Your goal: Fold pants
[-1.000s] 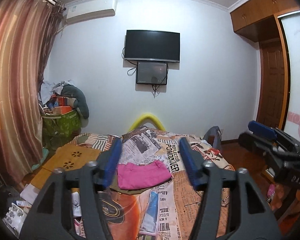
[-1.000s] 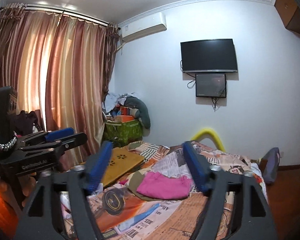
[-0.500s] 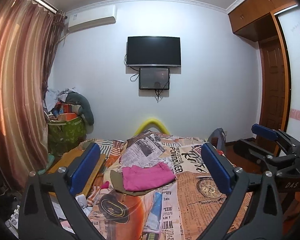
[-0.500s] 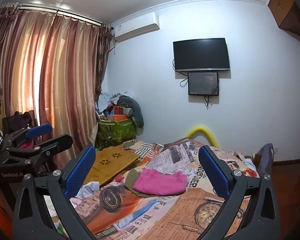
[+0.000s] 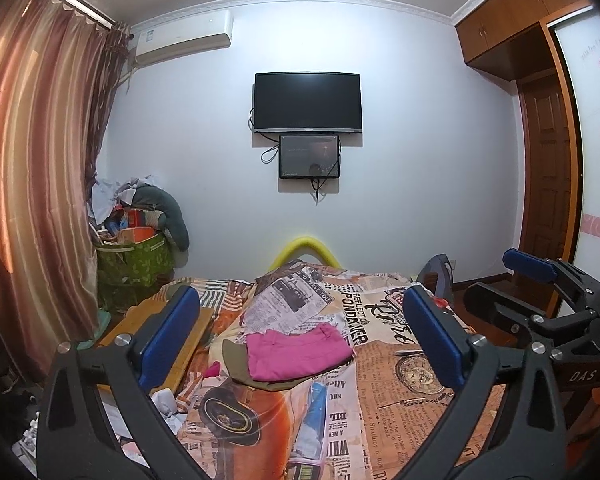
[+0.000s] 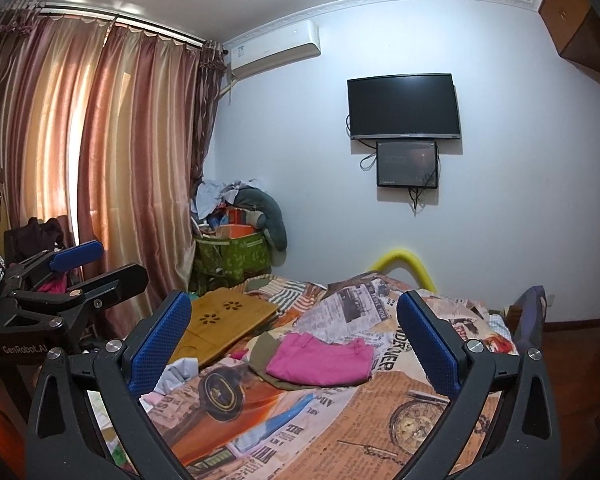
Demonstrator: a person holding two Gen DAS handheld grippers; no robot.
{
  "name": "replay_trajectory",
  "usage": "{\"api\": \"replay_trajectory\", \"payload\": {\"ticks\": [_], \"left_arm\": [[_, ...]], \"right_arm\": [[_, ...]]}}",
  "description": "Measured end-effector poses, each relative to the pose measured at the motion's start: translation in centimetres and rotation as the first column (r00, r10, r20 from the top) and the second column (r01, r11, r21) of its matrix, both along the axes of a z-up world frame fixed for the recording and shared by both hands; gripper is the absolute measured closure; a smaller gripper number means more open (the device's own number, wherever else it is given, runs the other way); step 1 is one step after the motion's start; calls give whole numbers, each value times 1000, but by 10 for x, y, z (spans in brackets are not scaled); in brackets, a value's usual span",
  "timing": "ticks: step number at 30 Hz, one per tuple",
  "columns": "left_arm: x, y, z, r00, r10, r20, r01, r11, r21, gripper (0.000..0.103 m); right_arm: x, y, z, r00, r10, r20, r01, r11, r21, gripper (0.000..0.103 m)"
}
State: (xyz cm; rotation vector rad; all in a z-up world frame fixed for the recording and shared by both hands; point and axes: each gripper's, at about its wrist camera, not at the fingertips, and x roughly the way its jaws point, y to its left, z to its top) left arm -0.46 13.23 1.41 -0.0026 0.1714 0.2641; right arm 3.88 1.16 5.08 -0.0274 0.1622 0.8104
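Folded pink pants point(image 5: 296, 352) lie on top of a folded olive garment point(image 5: 236, 364) in the middle of the bed; they also show in the right wrist view point(image 6: 320, 362). My left gripper point(image 5: 300, 336) is open and empty, held in the air well short of the pants. My right gripper point(image 6: 294, 340) is open and empty too, also back from the bed. Each gripper shows at the side of the other's view: the right gripper point(image 5: 532, 276) at the right, the left gripper point(image 6: 80, 264) at the left.
The bed has a newspaper-print cover point(image 5: 380, 392). A wooden lap desk point(image 6: 224, 320) lies on its left side. A green basket piled with clothes point(image 5: 136, 252) stands by the curtains point(image 5: 32, 184). A TV point(image 5: 307, 102) hangs on the far wall. A wooden door point(image 5: 544, 200) is at the right.
Both grippers have opened from a narrower gap to wide open and have drawn back and tilted up. The pants have not moved.
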Motion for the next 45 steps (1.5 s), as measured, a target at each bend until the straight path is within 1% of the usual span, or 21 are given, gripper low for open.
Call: {"api": "replay_trajectory", "payload": {"ticks": [21, 45], "left_arm": [[5, 5, -5, 1000, -4, -14, 3, 1000, -23, 0], [11, 3, -6, 1000, -23, -22, 22, 999, -24, 0]], "right_arm": [[1, -2, 2, 1000, -14, -13, 14, 1000, -9, 1], [4, -9, 2, 999, -25, -20, 25, 1000, 2, 1]]}}
